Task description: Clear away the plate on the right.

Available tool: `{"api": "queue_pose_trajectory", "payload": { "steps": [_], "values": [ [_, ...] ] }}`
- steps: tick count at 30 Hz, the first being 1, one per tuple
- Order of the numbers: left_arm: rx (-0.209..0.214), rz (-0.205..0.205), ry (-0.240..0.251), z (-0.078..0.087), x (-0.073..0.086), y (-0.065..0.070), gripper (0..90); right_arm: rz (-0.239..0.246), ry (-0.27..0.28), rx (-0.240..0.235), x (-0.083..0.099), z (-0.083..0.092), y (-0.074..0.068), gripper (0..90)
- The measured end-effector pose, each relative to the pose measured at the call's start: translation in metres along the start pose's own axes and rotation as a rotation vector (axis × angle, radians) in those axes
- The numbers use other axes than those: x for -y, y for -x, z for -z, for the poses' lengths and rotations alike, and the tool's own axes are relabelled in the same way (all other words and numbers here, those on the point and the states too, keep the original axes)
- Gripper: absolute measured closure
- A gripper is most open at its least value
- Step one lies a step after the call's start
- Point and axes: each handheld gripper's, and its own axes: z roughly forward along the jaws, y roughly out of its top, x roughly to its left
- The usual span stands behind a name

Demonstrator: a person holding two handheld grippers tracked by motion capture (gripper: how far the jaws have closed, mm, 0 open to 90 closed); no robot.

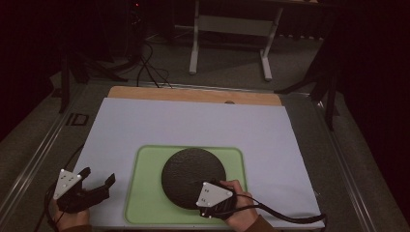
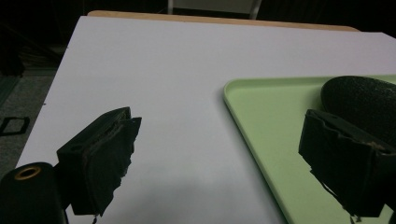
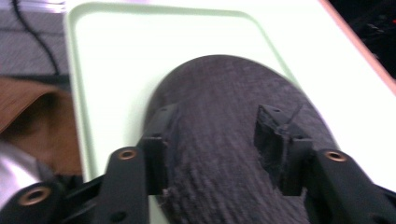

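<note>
Closest in, the right claw [image 3: 217, 149] has its jaws spread either side of a dark round mat [image 1: 193, 176], over its near edge, not pinching it. The mat lies on a green tray [image 1: 145, 193] on the white-covered desk [image 1: 193, 123]. The left claw [image 1: 99, 181] hangs wide open and empty beside the tray's left rim.

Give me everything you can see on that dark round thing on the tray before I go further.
The dark round disc is near-black with a rough, pebbled, slightly domed top; the material looks like textured rubber or fabric, but I cannot tell which. It lies flat on the pale green tray, right of the tray's centre. The right gripper reaches over its near edge with its jaws apart above its surface; contact is unclear. The left gripper stays off the tray, open.
</note>
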Motion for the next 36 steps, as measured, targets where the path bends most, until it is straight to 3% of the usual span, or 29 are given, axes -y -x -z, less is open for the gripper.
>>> {"api": "queue_pose_trajectory", "payload": {
  "steps": [7, 9, 12, 14, 15, 18, 20, 30, 36],
  "values": [
    [0.000, -0.001, 0.000, 0.000, 0.000, 0.000, 10.7, -0.080, 0.047, 0.093, 0.002, 0.017, 0.020, 43.8],
    [-0.001, 0.001, -0.001, 0.000, 0.000, 0.000, 10.7, -0.141, 0.062, 0.126, 0.007, 0.026, 0.032, 40.9],
    [-0.001, 0.000, 0.000, 0.000, 0.000, 0.000, 10.7, -0.201, 0.071, 0.141, 0.013, 0.034, 0.042, 38.0],
    [-0.001, 0.000, 0.000, 0.000, 0.000, 0.000, 10.7, -0.201, 0.071, 0.141, 0.013, 0.034, 0.042, 38.0],
    [-0.001, -0.001, 0.000, 0.000, 0.000, 0.000, 10.7, -0.258, 0.078, 0.168, 0.023, 0.041, 0.049, 35.4],
    [-0.002, -0.001, -0.001, 0.000, 0.000, 0.000, 10.7, -0.309, 0.084, 0.196, 0.034, 0.048, 0.055, 34.0],
    [-0.002, -0.001, -0.001, 0.000, 0.000, 0.000, 10.7, -0.309, 0.084, 0.196, 0.034, 0.048, 0.055, 34.0],
    [-0.004, 0.000, 0.001, 0.000, 0.000, 0.000, 10.7, -0.493, 0.106, 0.284, 0.093, 0.080, 0.075, 33.8],
    [-0.005, -0.001, 0.002, 0.000, 0.000, 0.000, 10.7, -0.590, 0.122, 0.301, 0.132, 0.098, 0.084, 32.8]
  ]
}}
